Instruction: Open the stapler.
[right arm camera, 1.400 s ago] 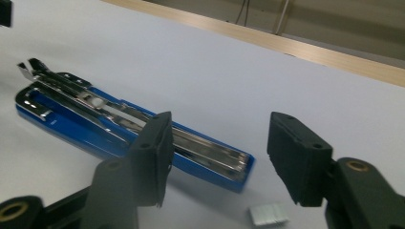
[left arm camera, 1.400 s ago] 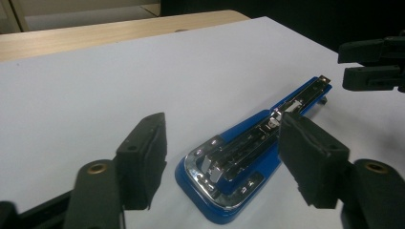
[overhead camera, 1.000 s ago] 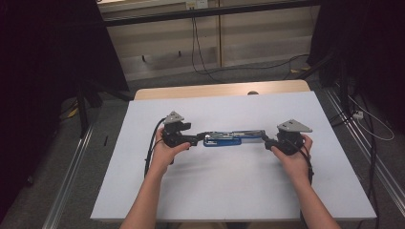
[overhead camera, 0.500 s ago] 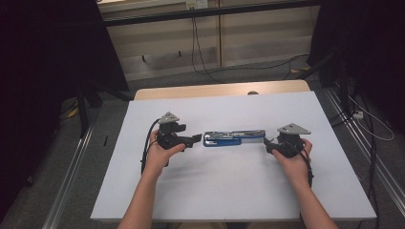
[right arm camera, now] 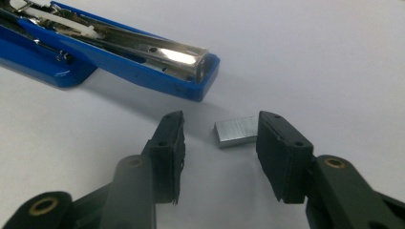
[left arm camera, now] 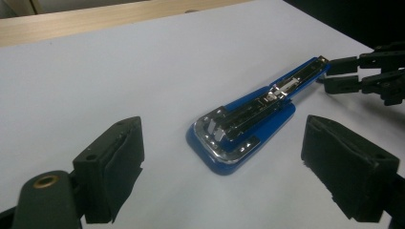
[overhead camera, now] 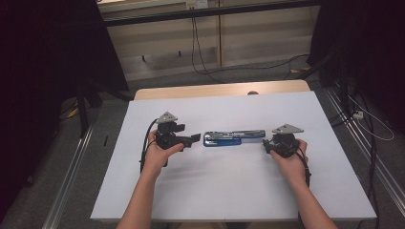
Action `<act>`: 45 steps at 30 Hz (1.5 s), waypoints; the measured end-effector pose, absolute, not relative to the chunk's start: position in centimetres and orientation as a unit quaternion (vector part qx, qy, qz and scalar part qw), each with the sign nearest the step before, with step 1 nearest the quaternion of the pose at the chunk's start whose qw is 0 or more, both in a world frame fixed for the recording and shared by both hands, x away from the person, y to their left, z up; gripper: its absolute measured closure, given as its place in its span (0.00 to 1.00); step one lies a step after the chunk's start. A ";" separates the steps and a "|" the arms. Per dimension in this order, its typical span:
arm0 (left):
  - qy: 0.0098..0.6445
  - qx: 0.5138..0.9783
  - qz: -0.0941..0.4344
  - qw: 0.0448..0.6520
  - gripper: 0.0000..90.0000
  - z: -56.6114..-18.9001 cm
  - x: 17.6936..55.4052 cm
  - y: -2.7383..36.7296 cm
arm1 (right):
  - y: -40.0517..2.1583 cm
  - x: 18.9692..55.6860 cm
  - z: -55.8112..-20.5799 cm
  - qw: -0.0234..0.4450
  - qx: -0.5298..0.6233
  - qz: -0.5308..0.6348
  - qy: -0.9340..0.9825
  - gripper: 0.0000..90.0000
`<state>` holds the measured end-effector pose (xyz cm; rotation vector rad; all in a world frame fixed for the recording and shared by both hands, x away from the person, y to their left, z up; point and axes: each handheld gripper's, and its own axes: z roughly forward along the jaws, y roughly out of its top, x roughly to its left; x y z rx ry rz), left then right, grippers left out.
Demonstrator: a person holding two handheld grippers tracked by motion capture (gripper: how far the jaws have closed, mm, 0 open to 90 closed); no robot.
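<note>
Blue stapler (overhead camera: 234,138) lies flat near the centre of the white surface (overhead camera: 229,191), long axis running left-right, opened out so the chrome magazine faces up. In the left gripper view the stapler (left arm camera: 248,121) shows its rounded blue base end nearest the camera, w/ the metal channel stretching away toward the far right.

Left gripper (overhead camera: 193,139) sits just left of the stapler, held in the person's left hand (overhead camera: 160,155), jaws pointing right at the stapler's left end but not touching it. Its own view has the two black jaws set wide apart, nothing between them, stapler lying beyond the gap.

Right gripper (overhead camera: 265,145) sits just right of the stapler, held in the right hand (overhead camera: 291,162), pointing left. In the right gripper view the right gripper (right arm camera: 220,133) has its jaws open, a small silver strip of staples (right arm camera: 236,130) lying on the surface between the tips, closer to the right-side jaw; can't tell if that jaw touches it. The other jaw is clear of it. Stapler's open blue end (right arm camera: 191,71) lies just beyond the strip, apart from it.

Right gripper (left arm camera: 367,71) also shows at the far right in the left gripper view, near the stapler's thin end.

Strip of bare wood (overhead camera: 219,89) runs along the far edge of the surface.
</note>
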<state>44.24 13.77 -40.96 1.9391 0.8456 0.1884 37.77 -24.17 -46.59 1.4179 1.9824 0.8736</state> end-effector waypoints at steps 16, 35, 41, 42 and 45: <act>0.349 0.800 0.078 0.481 0.18 -41.1 44.4 13.7 | -24.7 38.8 -46.6 0.264 0.550 0.321 0.724 0.63; 0.349 0.800 0.083 0.481 0.19 -41.0 44.3 13.8 | -24.8 38.7 -46.6 0.269 0.547 0.321 0.725 0.72; 0.349 0.801 0.085 0.480 0.19 -40.9 44.3 13.9 | -25.2 38.4 -46.6 0.263 0.554 0.322 0.721 0.75; 0.350 0.799 0.085 0.481 0.19 -40.9 44.2 13.9 | -25.3 38.3 -46.6 0.260 0.559 0.323 0.718 0.76; 0.350 0.799 0.087 0.482 0.19 -40.9 44.2 14.0 | -25.7 38.2 -46.6 0.259 0.562 0.323 0.717 0.80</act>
